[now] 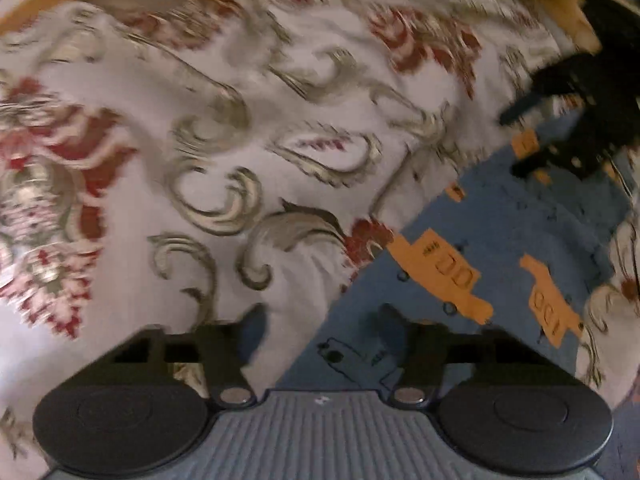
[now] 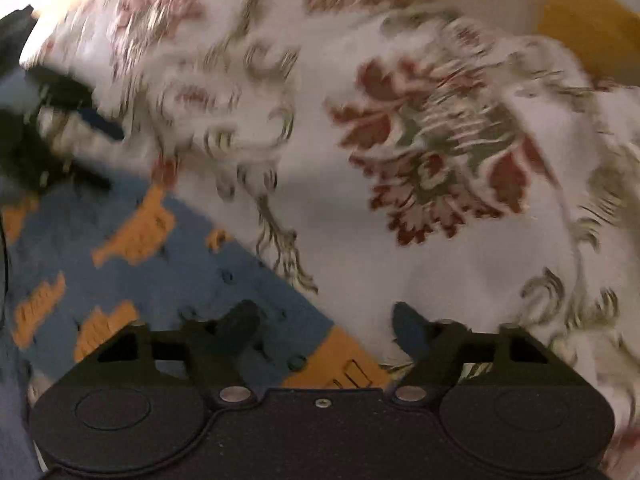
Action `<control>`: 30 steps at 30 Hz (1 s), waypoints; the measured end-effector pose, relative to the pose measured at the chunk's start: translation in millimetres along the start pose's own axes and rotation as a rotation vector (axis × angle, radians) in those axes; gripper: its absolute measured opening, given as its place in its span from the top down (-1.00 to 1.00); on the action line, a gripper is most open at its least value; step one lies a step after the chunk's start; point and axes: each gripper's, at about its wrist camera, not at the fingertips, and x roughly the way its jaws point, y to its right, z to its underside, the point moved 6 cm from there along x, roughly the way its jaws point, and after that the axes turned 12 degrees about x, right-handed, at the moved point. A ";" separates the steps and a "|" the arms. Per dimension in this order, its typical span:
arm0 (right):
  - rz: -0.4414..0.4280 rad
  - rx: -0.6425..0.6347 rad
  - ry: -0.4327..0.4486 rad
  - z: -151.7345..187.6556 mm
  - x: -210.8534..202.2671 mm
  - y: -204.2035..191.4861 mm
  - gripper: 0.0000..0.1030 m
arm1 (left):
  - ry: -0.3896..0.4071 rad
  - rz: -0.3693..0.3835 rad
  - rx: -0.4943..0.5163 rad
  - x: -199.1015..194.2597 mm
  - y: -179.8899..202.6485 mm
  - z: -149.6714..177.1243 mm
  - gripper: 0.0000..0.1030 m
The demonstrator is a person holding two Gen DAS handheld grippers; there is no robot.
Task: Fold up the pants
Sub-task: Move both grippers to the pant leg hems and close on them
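Both tongs, left [image 1: 320,320] and right [image 2: 324,320], hang spread and empty. Each straddles an edge of the blue pants [image 1: 500,232] on the floral bedspread [image 1: 240,120], likely lining up a grab.

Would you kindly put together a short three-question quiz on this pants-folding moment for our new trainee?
1. True or false: the left gripper and the right gripper both stand open with no cloth between their fingers.
2. Multiple choice: the blue pants with orange truck prints lie on A) a bare wooden floor, B) a white bedspread with red flowers and grey scrolls, C) a green towel.
3. Fill in: in the left wrist view, the other gripper shows at the ____ edge.

Key: 1 true; 2 B; 3 right.
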 end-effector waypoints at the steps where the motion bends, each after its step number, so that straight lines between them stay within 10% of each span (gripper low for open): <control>1: -0.012 -0.040 -0.029 0.3 0.4 -1.1 -0.38 | -0.021 0.016 0.022 4.0 1.7 0.0 0.02; 3: -0.044 -0.084 -0.062 1.6 -1.8 -2.4 -0.22 | -0.057 0.013 0.087 10.3 5.8 0.3 0.11; 5: -0.006 -0.092 -0.068 2.3 0.5 1.9 0.60 | -0.078 0.000 0.130 12.9 8.3 -0.5 0.58; 8: -0.005 -0.090 -0.059 7.3 -0.3 1.7 1.00 | -0.101 -0.003 0.104 12.1 9.9 -3.1 0.84; 18: 0.161 -0.127 0.115 -11.4 -21.5 -1.1 1.00 | -0.013 -0.155 0.031 -10.8 3.0 -21.4 0.97; 22: 0.189 -0.100 0.063 -14.7 5.0 6.2 0.98 | -0.004 -0.104 -0.010 -1.5 -10.2 -22.7 0.93; 24: 0.206 -0.106 0.052 -13.7 12.2 4.2 0.73 | 0.007 -0.060 -0.043 -0.5 -19.6 -20.5 0.56; 26: 0.187 -0.101 0.069 -16.0 3.1 -1.1 0.02 | 0.043 -0.019 -0.064 -24.4 -37.5 -9.8 -0.23; 30: -0.003 -0.165 0.108 -28.6 -20.1 -33.4 -0.31 | 0.069 0.037 0.014 -69.7 -75.7 22.7 -0.44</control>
